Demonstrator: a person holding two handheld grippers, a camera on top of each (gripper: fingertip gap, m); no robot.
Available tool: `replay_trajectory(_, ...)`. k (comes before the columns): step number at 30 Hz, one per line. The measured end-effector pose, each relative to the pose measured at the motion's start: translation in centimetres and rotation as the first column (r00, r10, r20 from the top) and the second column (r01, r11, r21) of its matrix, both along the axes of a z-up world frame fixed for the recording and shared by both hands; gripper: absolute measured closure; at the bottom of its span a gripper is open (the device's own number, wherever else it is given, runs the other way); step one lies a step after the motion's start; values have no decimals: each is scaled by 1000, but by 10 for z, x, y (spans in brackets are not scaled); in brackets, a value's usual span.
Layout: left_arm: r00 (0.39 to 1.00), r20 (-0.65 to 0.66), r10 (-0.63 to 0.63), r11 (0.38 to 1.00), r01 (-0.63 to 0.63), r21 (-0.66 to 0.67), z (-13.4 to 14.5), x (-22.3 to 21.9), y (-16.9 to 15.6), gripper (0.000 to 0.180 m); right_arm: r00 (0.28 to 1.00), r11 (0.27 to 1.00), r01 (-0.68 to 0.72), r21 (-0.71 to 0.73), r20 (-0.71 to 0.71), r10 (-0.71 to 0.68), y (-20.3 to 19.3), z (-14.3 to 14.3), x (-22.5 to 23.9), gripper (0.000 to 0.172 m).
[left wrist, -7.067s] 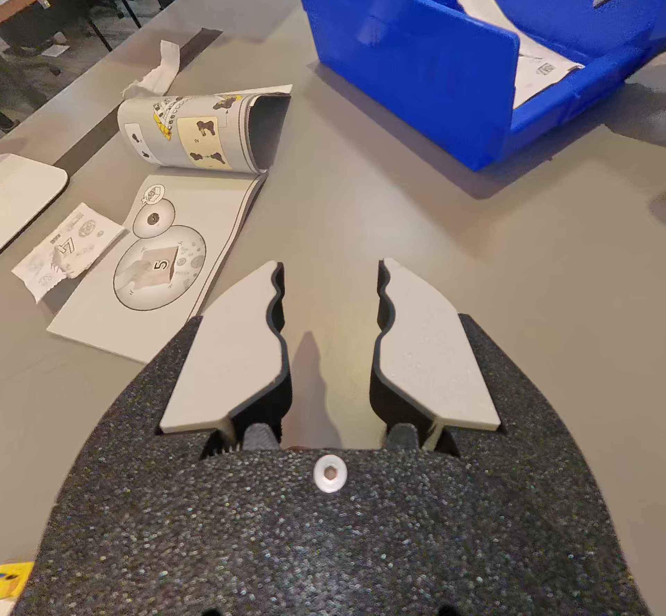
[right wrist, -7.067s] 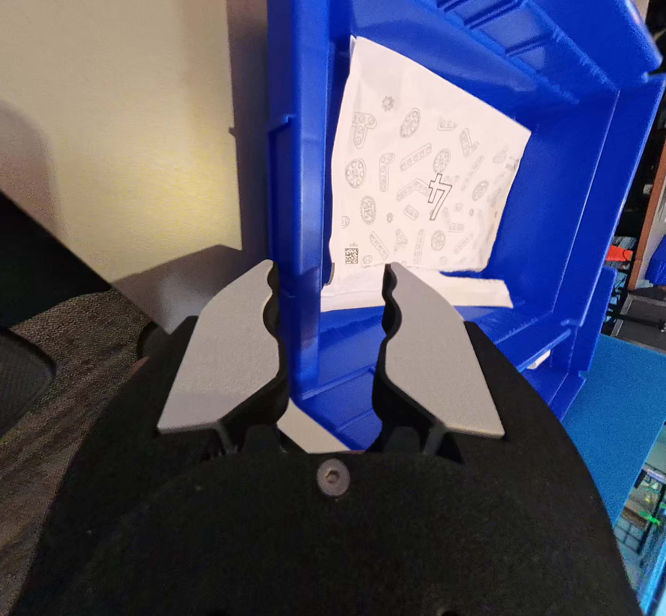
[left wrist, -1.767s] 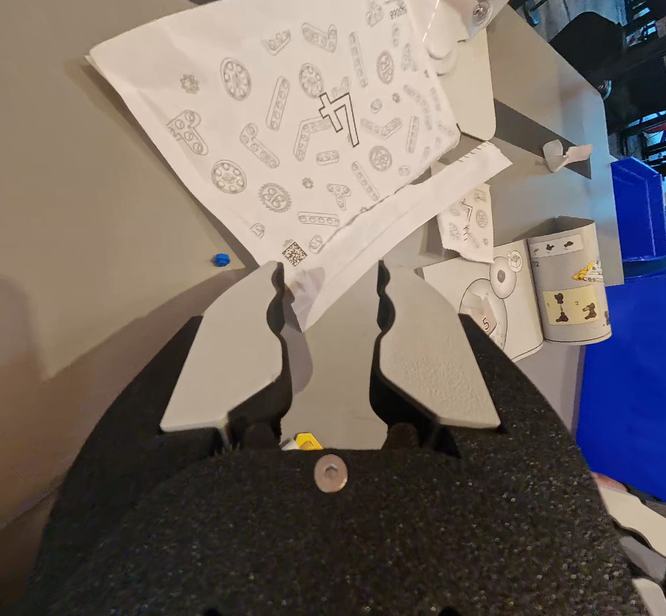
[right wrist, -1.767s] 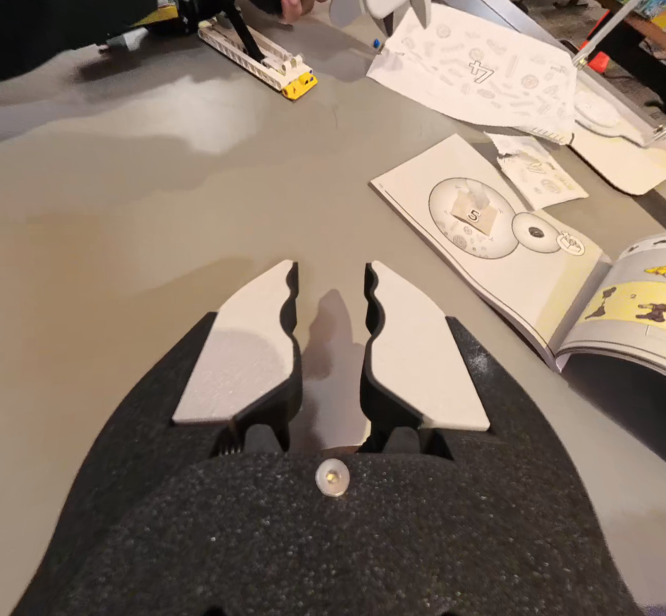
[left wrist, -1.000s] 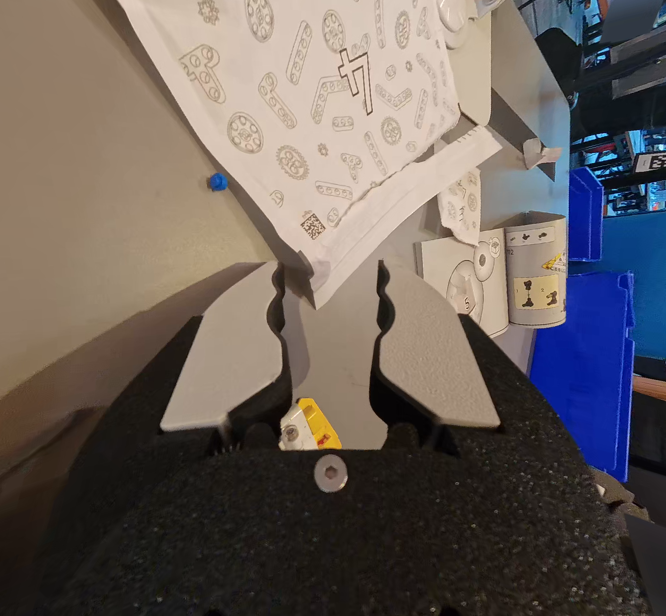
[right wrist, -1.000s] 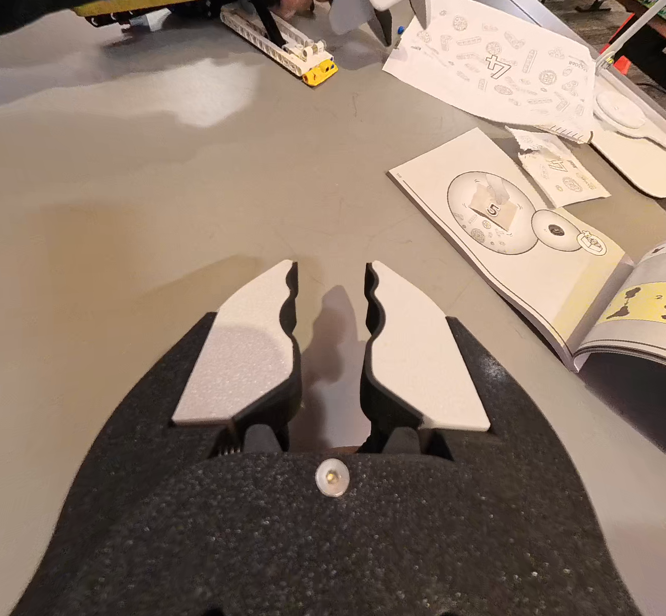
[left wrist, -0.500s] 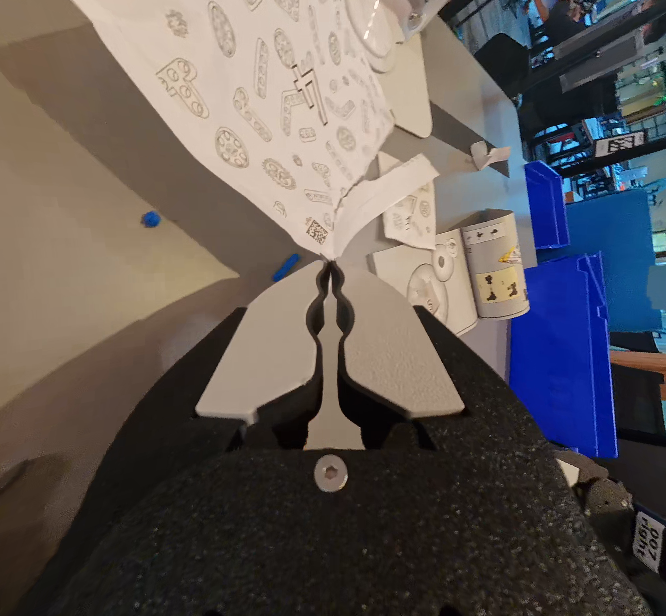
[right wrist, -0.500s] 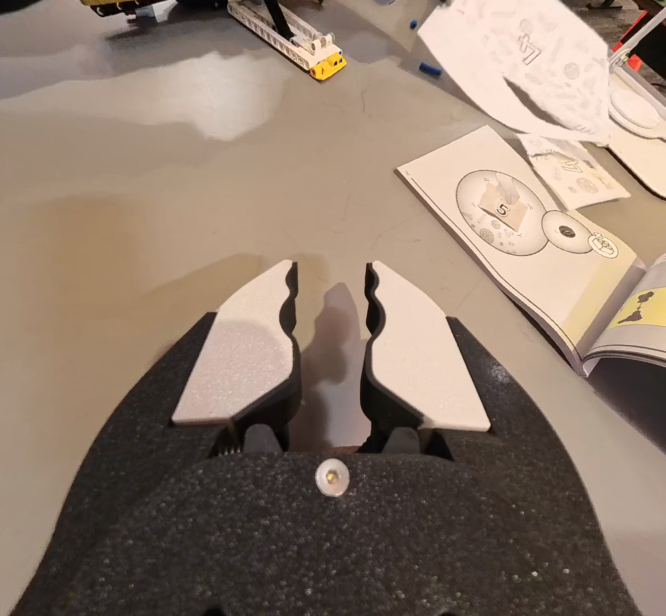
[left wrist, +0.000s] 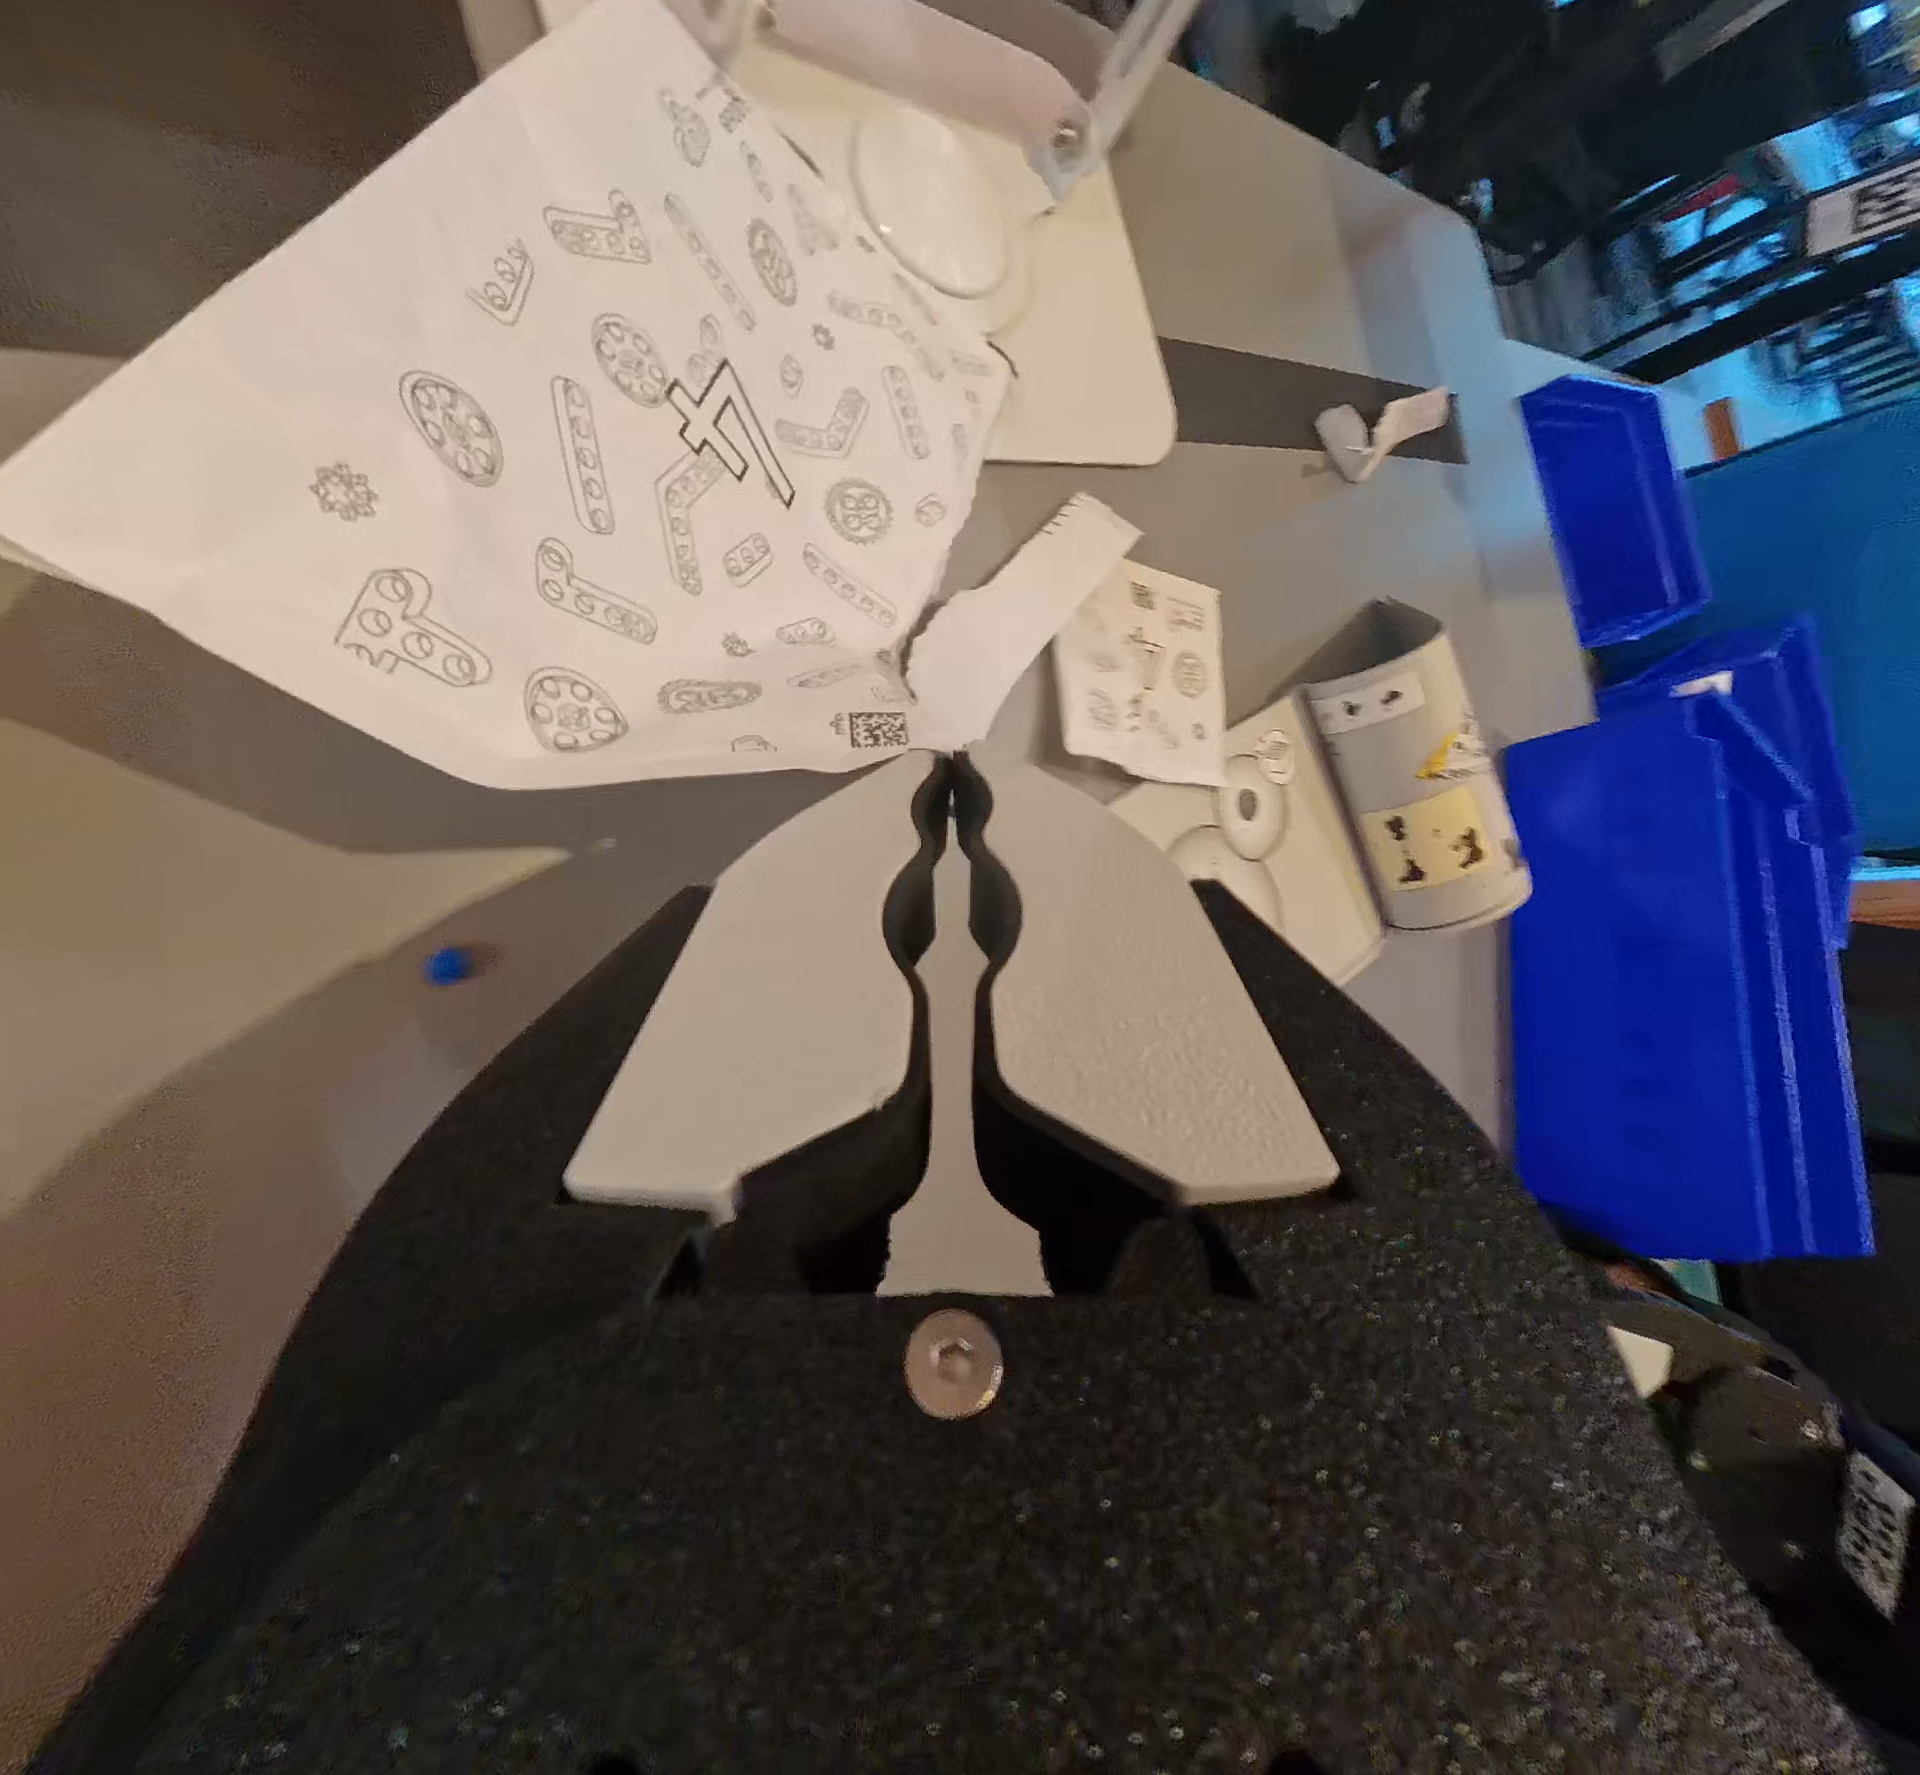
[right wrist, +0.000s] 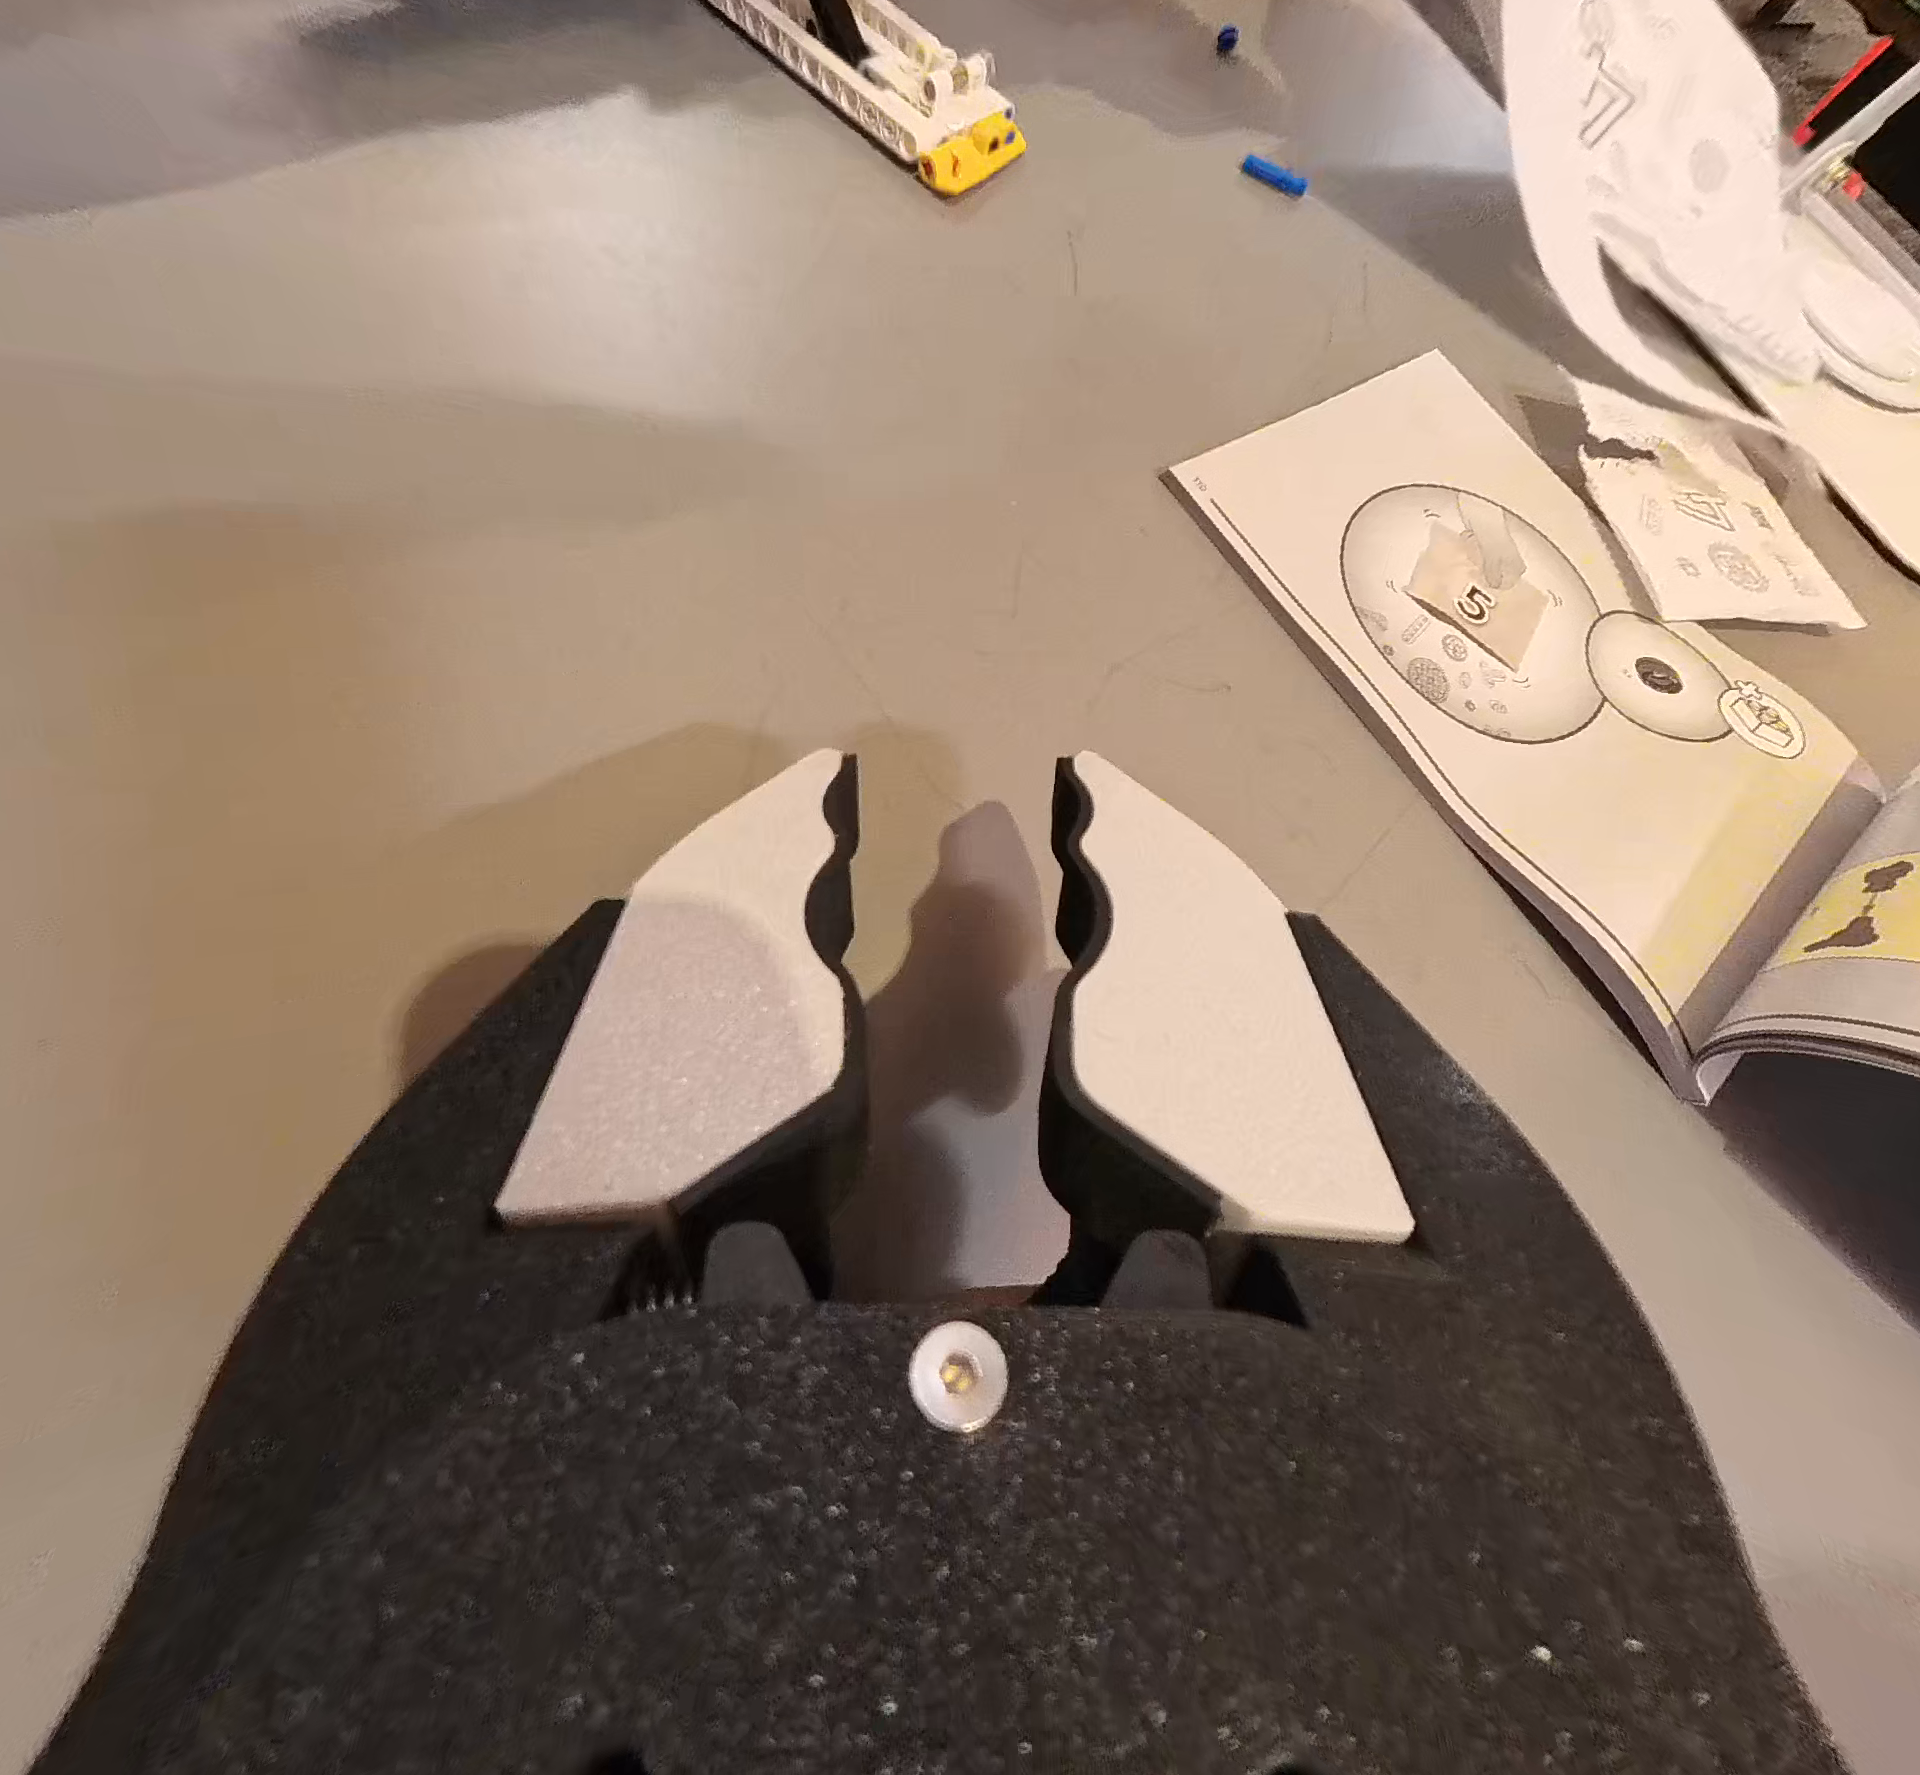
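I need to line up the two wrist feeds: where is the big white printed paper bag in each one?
Left wrist view: the bag fills the upper left, its torn corner pinched in the shut left tongs and lifted off the table.
Right wrist view: the bag hangs at the top right edge, above the booklet.
Shared landmark: the open booklet, at right of centre in the left wrist view.

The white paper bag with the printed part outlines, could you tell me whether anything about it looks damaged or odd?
Yes. The paper bag is torn open: a ragged strip has split away beside the corner pinched by the left hand-held gripper, and it hangs off the table.
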State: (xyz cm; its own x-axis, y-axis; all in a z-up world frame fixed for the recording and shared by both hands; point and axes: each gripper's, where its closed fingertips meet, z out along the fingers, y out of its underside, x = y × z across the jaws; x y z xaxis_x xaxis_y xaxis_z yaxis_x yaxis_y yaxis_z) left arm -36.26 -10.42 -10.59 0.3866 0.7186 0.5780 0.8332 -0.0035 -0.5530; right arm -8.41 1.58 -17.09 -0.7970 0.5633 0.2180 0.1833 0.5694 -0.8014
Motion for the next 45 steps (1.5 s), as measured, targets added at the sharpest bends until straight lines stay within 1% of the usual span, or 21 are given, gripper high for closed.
replay_trajectory(4,999,-32,36,999,-37,-40,3,-24,-23,180,1000,1000,-7,12,-5,7,-1,-1,1,136)
replay_trajectory(6,998,-42,48,995,-52,-87,-1,-35,-35,179,1000,1000,-10,17,-6,10,-1,-2,1,136)
replay_trajectory(12,997,-25,76,949,-80,-304,-28,-51,-78,178,1000,1000,-10,15,1,10,-1,-2,1,136)
replay_trajectory(14,996,-43,85,933,-94,-347,-33,-56,-87,177,1000,1000,-14,21,-2,14,-1,-3,2,136)
replay_trajectory(16,995,-33,91,909,-97,-405,-43,-56,-95,174,1000,1000,-16,27,-4,16,-2,-3,2,137)
replay_trajectory(17,995,-22,97,891,-96,-444,-50,-56,-100,169,1000,999,-16,28,-4,16,-2,-3,2,137)
replay_trajectory(19,992,-14,126,831,-114,-544,-60,-54,-115,148,1000,1000,-16,25,-1,16,-2,-3,2,137)
replay_trajectory(20,989,-27,143,799,-131,-587,-60,-54,-121,138,1000,1000,-16,24,2,16,-1,-3,2,137)
replay_trajectory(21,988,-44,148,776,-144,-614,-59,-53,-125,133,1000,1000,-15,23,4,15,-1,-4,2,137)
replay_trajectory(23,985,-99,142,736,-172,-655,-46,-48,-125,129,1000,1000,-16,24,6,16,-1,-4,2,137)
replay_trajectory(24,984,-133,117,722,-176,-669,-38,-44,-120,130,1000,1000,-17,25,7,17,-1,-4,2,137)
replay_trajectory(25,985,-153,74,717,-159,-679,-31,-37,-112,135,1000,1000,-18,26,7,18,-1,-4,2,137)
replay_trajectory(26,988,-153,19,716,-120,-688,-27,-28,-102,145,1000,999,-19,27,8,19,-2,-4,2,137)
replay_trajectory(27,990,-132,-40,715,-63,-697,-29,-19,-92,153,1000,999,-20,28,8,20,-2,-4,3,137)
replay_trajectory(28,992,-85,-89,705,3,-709,-35,-9,-84,155,1000,999,-22,29,8,21,-2,-5,3,137)
replay_trajectory(30,991,34,-129,669,112,-734,-54,3,-82,153,1000,999,-24,34,6,24,-2,-5,3,137)
replay_trajectory(31,990,60,-126,659,129,-741,-61,3,-83,151,1000,999,-25,35,5,25,-2,-5,3,137)
replay_trajectory(32,990,74,-119,664,135,-735,-65,3,-84,150,1000,999,-26,35,5,25,-2,-5,3,136)
replay_trajectory(35,990,97,-106,710,143,-690,-71,0,-80,149,1000,999,-26,30,11,26,-2,-5,3,136)
replay_trajectory(41,987,133,-93,697,160,-699,-79,-3,-89,149,999,999,-34,38,10,34,-3,-6,5,136)
replay_trajectory(45,984,151,-94,699,173,-694,-85,-4,-89,149,999,999,-34,35,14,34,-3,-6,4,136)
